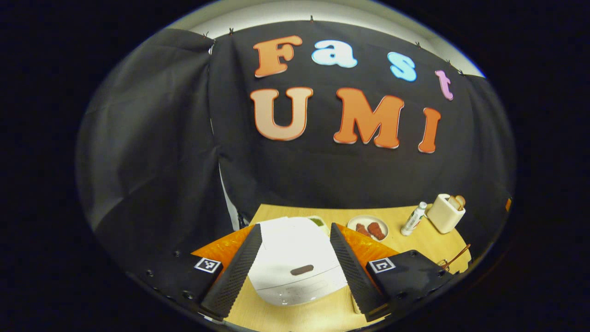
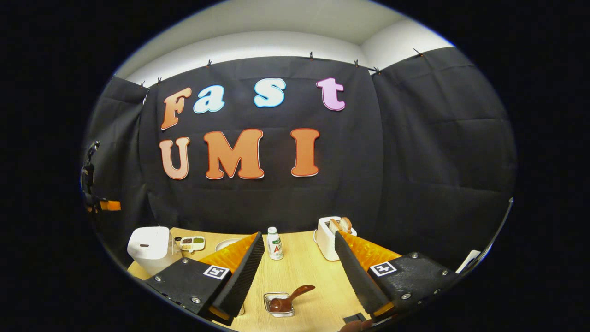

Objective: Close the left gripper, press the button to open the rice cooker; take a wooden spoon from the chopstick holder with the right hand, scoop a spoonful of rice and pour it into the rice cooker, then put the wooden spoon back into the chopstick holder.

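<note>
The white rice cooker (image 1: 295, 260) sits lid-down at the near left of the wooden table (image 1: 424, 244), framed between the wide-spread fingers of the left gripper (image 1: 297, 267), which hold nothing. In the right gripper view a brown wooden spoon (image 2: 290, 297) rests in a small clear holder (image 2: 279, 310), possibly the chopstick holder, between the equally wide, empty fingers of the right gripper (image 2: 299, 281). Farther back stand a small bottle (image 2: 275, 243) and a toaster (image 2: 329, 242).
</note>
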